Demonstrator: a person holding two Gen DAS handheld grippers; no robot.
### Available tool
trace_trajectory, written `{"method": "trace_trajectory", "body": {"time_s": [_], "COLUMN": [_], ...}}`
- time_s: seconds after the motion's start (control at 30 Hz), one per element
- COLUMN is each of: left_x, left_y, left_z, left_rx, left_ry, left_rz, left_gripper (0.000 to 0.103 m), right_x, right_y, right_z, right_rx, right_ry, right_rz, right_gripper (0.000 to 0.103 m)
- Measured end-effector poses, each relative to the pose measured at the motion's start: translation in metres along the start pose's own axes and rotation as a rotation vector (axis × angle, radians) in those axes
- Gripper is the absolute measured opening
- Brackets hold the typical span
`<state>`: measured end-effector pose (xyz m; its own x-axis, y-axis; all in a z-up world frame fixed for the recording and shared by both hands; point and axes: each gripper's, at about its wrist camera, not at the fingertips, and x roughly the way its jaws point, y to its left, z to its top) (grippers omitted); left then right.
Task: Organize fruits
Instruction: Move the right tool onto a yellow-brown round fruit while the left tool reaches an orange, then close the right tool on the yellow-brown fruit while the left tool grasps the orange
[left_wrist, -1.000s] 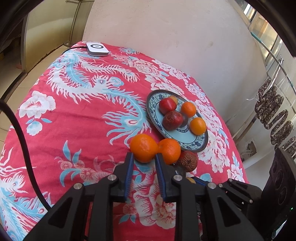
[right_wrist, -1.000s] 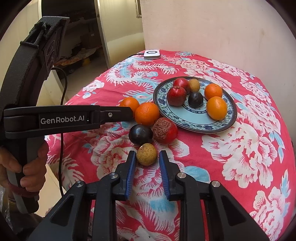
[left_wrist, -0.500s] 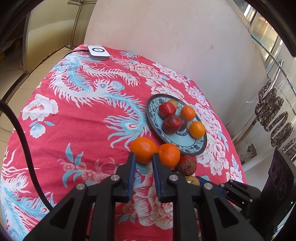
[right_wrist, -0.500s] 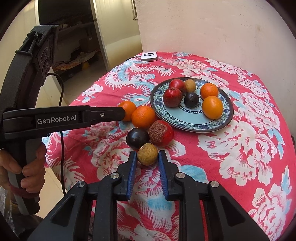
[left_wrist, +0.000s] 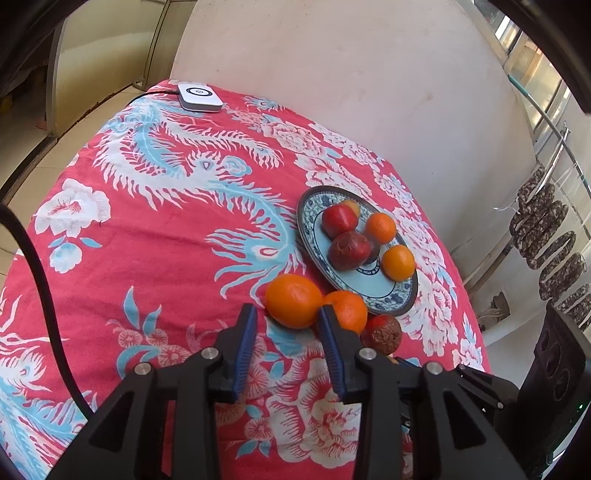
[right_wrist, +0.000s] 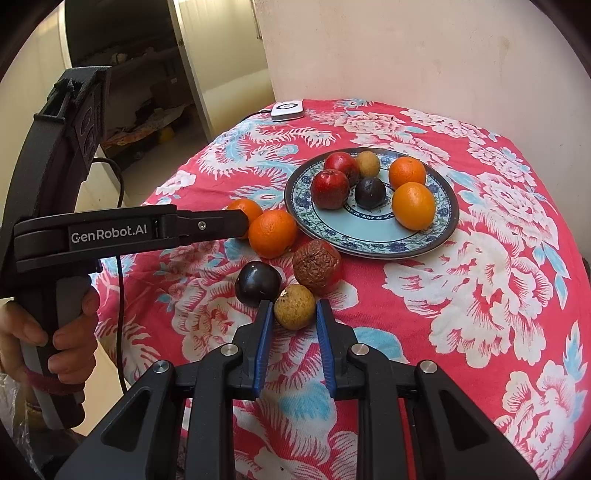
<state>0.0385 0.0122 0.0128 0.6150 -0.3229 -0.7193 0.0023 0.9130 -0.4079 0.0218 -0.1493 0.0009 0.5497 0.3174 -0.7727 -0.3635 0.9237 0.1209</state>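
Right gripper (right_wrist: 293, 314), fingers narrowed onto a small round tan, rough-skinned fruit (right_wrist: 294, 306) resting on the red floral tablecloth (right_wrist: 480, 280) just short of the blue-patterned ceramic plate (right_wrist: 441, 236). The tan fruit looks light and firm, and its round form favours a hold across the widest part; contact appears made, though pad pressure cannot be confirmed. Left gripper (left_wrist: 286, 321), whose jaws have just been opening, stands narrowly apart before a large glossy orange (left_wrist: 293, 301), nothing between its fingers. The orange looks heavier, with skin that yields slightly.
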Motion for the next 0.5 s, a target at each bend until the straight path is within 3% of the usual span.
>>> {"method": "trace_trajectory", "body": {"time_s": [0.1, 0.17, 0.5], "left_x": [0.0000, -0.0004, -0.0039], "left_y": [-0.0011, -0.0014, -0.0022], "left_z": [0.0001, 0.0000, -0.0021], "left_rx": [0.009, 0.013, 0.012], "left_ry": [-0.007, -0.006, 0.001], "left_rz": [0.002, -0.016, 0.000], "left_gripper": [0.035, 0.029, 0.028], "right_x": [0.0004, 0.0009, 0.0031], "right_y": [0.0005, 0.0017, 0.0016], "right_z": [-0.0001, 0.0000, 0.0010], "right_rx": [-0.010, -0.019, -0.028], "right_ry": [-0.001, -0.002, -0.008], "right_rz": [0.000, 0.000, 0.013], "right_gripper": [0.025, 0.025, 0.025]}}
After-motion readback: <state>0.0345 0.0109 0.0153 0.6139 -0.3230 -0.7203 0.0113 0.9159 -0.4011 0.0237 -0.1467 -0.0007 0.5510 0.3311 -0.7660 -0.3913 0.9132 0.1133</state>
